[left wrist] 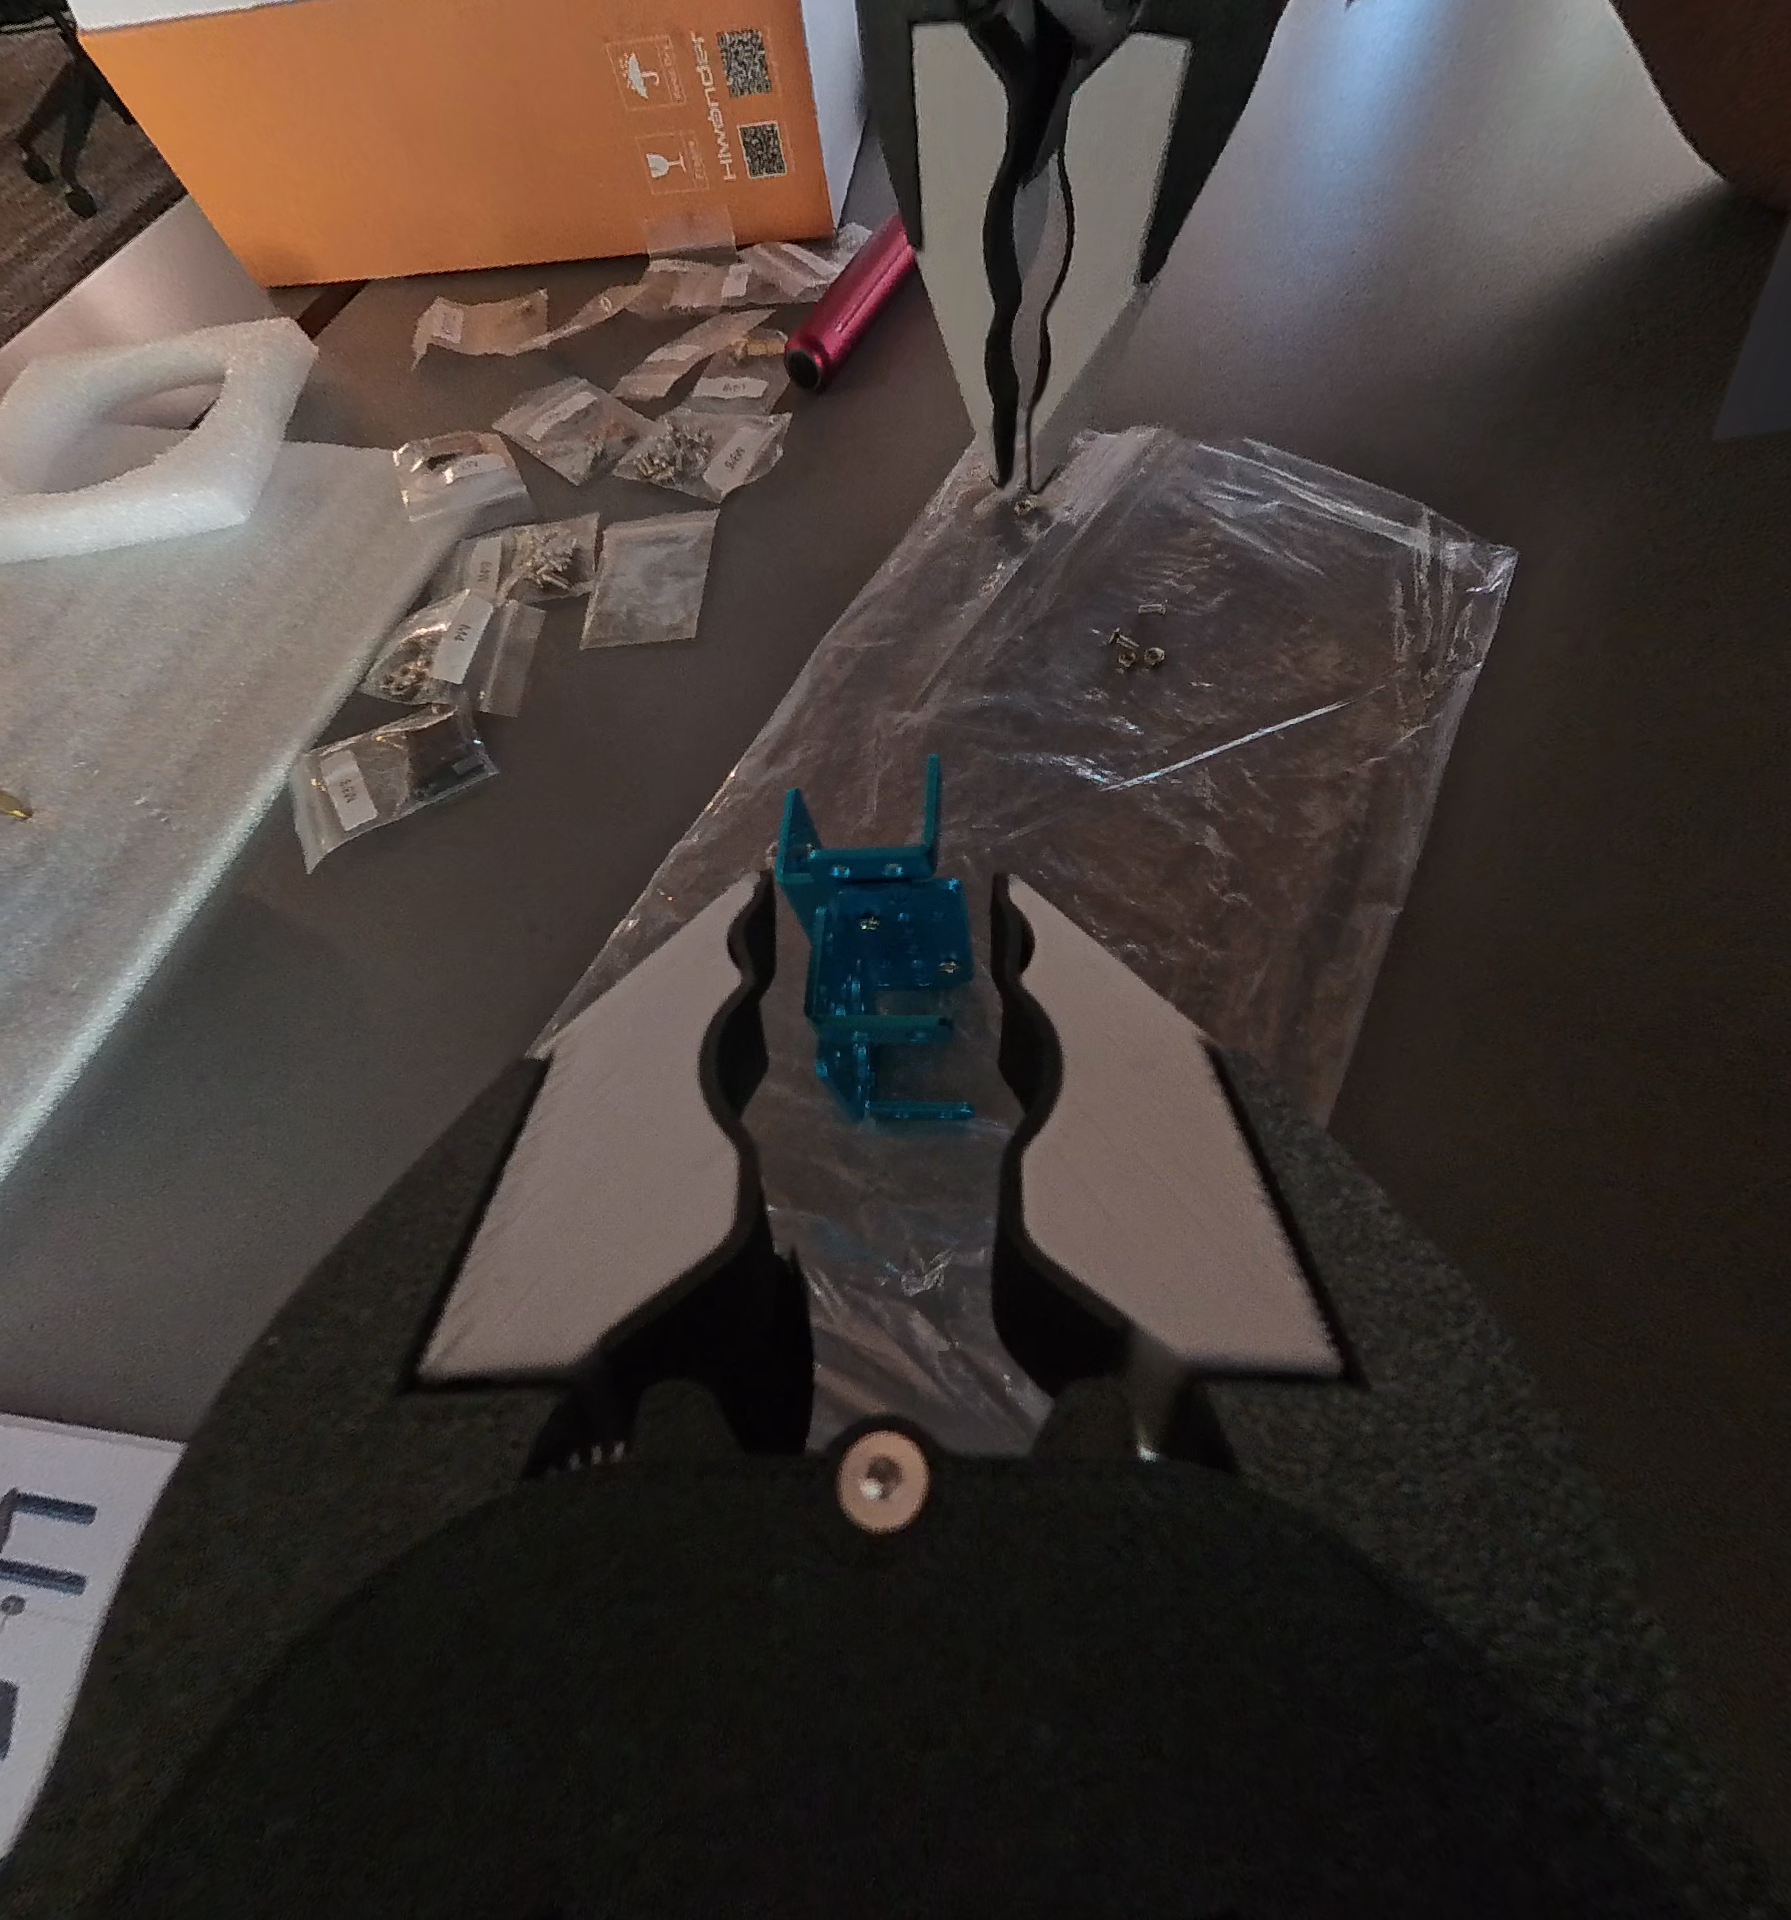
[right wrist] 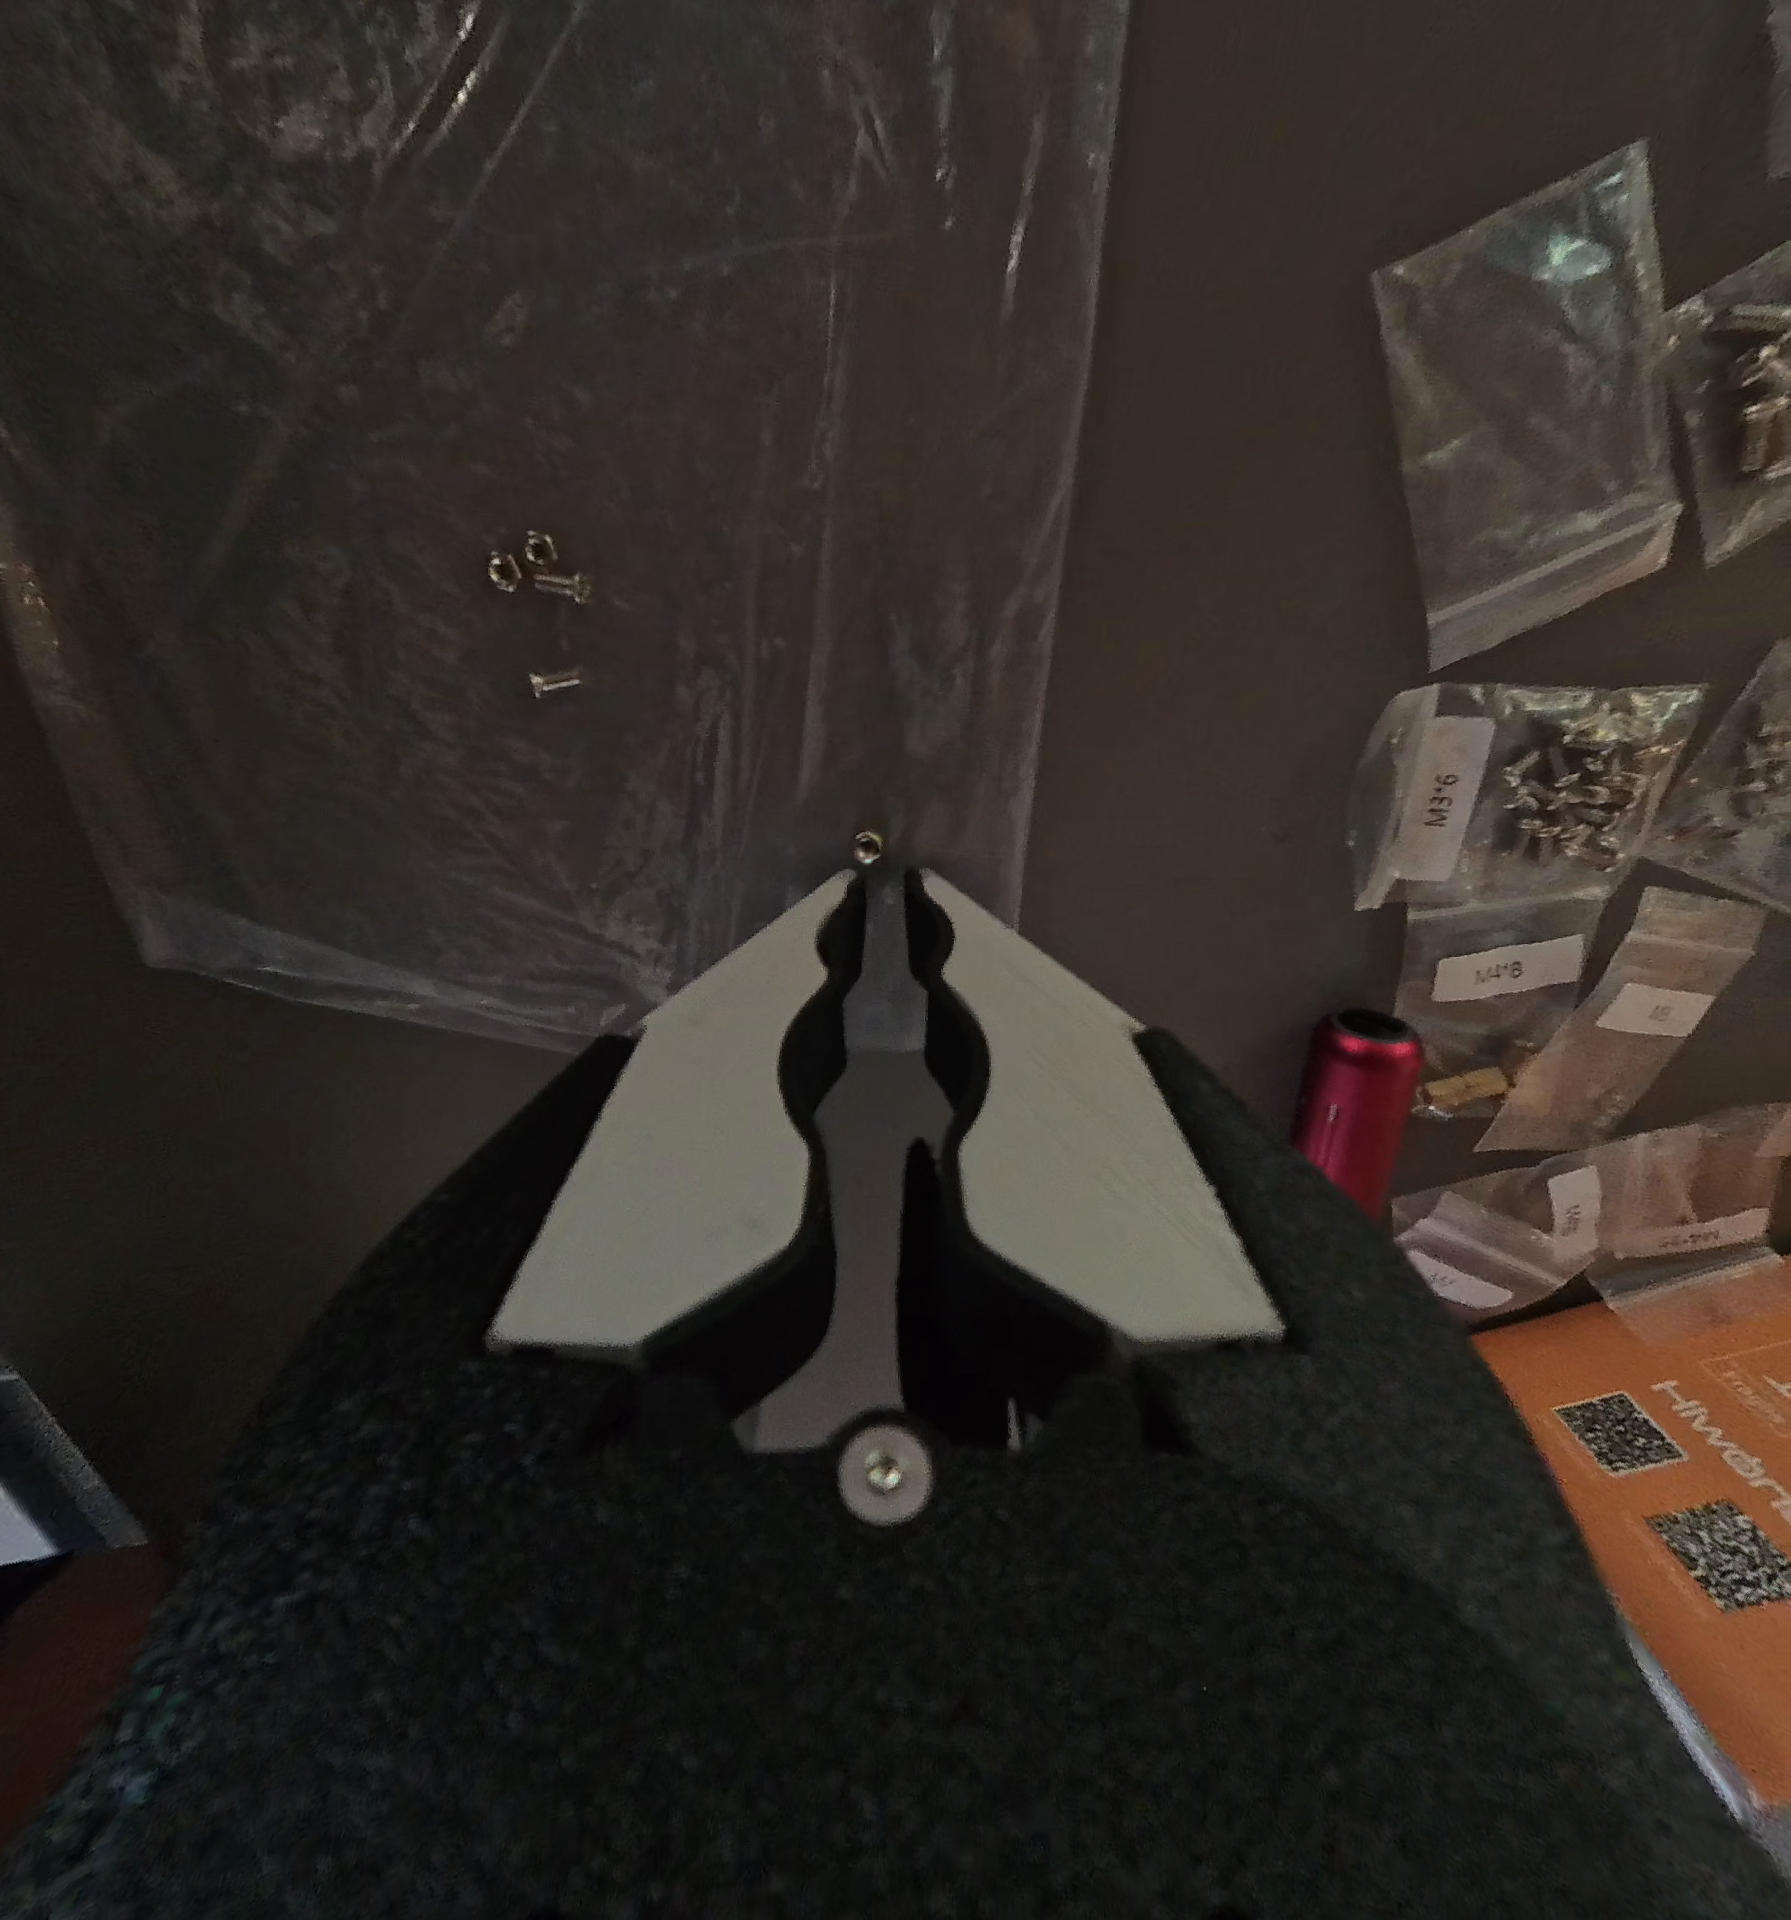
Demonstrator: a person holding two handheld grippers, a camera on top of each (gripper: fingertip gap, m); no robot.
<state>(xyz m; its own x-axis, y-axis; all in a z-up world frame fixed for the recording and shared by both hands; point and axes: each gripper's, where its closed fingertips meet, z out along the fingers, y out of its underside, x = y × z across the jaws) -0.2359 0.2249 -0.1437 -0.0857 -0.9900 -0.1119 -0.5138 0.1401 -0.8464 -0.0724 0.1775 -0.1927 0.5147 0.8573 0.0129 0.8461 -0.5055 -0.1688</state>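
A blue metal bracket assembly (left wrist: 875,966) stands on a clear plastic bag (left wrist: 1234,790) on the dark table. My left gripper (left wrist: 886,883) is open, with one finger on each side of the bracket and narrow gaps between. My right gripper (right wrist: 878,878) points down at the bag (right wrist: 558,312) with its jaws almost together. It also shows at the top of the left wrist view (left wrist: 1016,473). A small nut (right wrist: 867,847) sits right at its tips, also seen in the left wrist view (left wrist: 1023,506). I cannot tell whether the nut is pinched.
Loose nuts and screws (right wrist: 538,592) lie on the bag (left wrist: 1135,644). Several small bags of screws (left wrist: 558,499) (right wrist: 1556,790), a red cylindrical tool (left wrist: 855,301) (right wrist: 1353,1101), an orange box (left wrist: 455,135) (right wrist: 1701,1455), white foam (left wrist: 122,436) and a printed sheet (left wrist: 18,1558) lie around. The gap from one gripper's tips to the other's is roughly 20 centimetres.
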